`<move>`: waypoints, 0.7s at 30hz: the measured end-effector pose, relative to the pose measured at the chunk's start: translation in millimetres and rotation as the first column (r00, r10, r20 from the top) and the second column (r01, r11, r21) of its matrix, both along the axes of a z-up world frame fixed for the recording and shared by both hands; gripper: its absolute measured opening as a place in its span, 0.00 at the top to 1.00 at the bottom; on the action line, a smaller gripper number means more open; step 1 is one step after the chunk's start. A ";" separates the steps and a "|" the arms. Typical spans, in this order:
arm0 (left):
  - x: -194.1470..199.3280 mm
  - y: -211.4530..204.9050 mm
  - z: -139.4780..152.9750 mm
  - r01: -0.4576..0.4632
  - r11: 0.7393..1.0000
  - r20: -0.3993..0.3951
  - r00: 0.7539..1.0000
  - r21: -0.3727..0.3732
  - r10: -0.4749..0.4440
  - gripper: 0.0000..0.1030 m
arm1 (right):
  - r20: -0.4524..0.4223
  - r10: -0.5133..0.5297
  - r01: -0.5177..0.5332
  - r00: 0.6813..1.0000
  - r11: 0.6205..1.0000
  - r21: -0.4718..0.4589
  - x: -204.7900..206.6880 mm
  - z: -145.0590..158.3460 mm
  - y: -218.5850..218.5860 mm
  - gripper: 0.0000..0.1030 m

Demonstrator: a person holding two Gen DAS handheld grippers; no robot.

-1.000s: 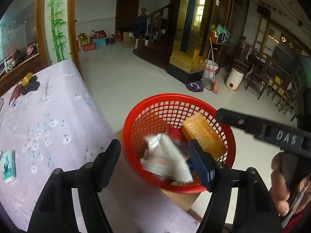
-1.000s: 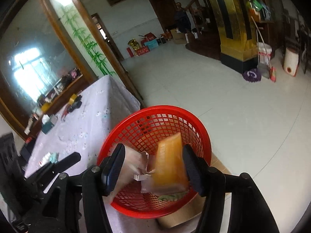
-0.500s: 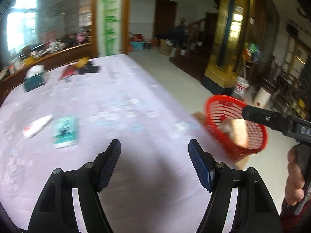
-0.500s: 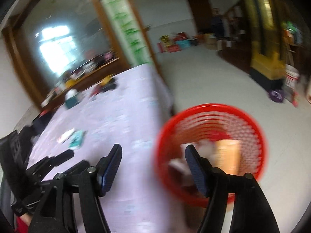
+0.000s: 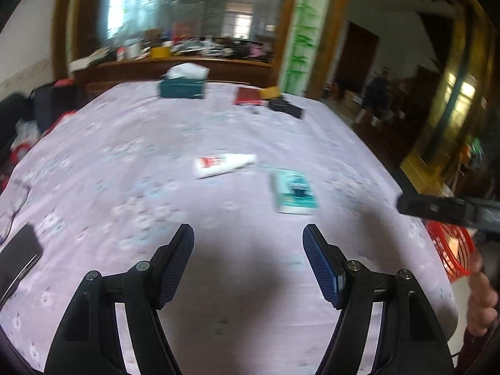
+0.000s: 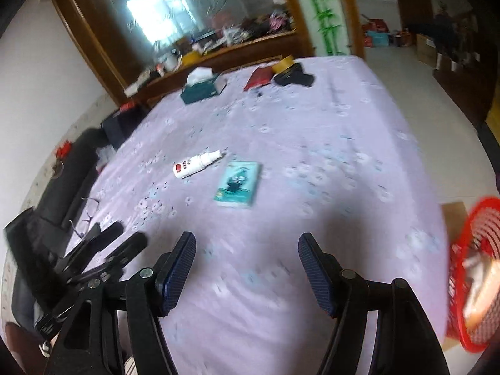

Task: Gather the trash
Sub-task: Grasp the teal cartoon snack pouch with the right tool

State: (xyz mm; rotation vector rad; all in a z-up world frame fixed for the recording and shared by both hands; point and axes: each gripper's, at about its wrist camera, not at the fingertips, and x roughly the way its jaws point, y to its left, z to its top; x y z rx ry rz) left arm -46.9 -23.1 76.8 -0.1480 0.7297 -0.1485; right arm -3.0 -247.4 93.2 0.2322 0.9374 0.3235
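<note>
While both tongs, left and right, gape empty over the lilac floral table, white bottle, teal packet lie mid-cloth, red basket beside it on pale tile

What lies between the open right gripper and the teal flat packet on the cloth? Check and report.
Nothing visible: only bare lilac flowered tablecloth lies between the right gripper and the teal flat packet; the white spray bottle lies off to its left.

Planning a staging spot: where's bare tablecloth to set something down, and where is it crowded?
Widest bare patch: the near lilac floral tablecloth, from the open hand-held gripper fingers up to the teal flat packet and white spray bottle. The right side toward the table edge by the red mesh basket is also bare. Crowded: the far edge, around the teal tissue box, red booklet and black pouch.
</note>
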 end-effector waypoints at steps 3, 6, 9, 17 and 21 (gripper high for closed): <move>1.8 19.6 -3.3 -0.043 0.999 -0.007 0.999 -0.006 0.043 0.31 | -0.058 -0.006 0.004 0.998 0.999 -0.036 41.8 -18.2 24.5 0.30; 4.6 33.7 -8.7 -0.064 0.998 -0.014 0.998 0.001 0.064 0.31 | -0.121 -0.036 0.026 0.992 0.997 -0.078 81.2 -46.3 44.2 0.30; 10.3 39.7 -12.2 -0.076 0.997 -0.023 0.997 0.024 0.077 0.31 | -0.141 -0.061 0.044 0.988 0.992 -0.115 101.9 -63.4 53.6 0.30; 42.8 46.9 -10.4 -0.073 0.996 -0.033 0.997 0.052 0.075 0.31 | -0.141 -0.045 0.022 0.989 0.986 -0.164 119.8 -84.3 81.8 0.31; 64.5 36.5 -9.3 -0.054 0.995 -0.039 0.998 0.083 0.058 0.30 | -0.101 -0.020 -0.008 0.995 0.963 -0.269 115.7 -89.5 93.0 0.46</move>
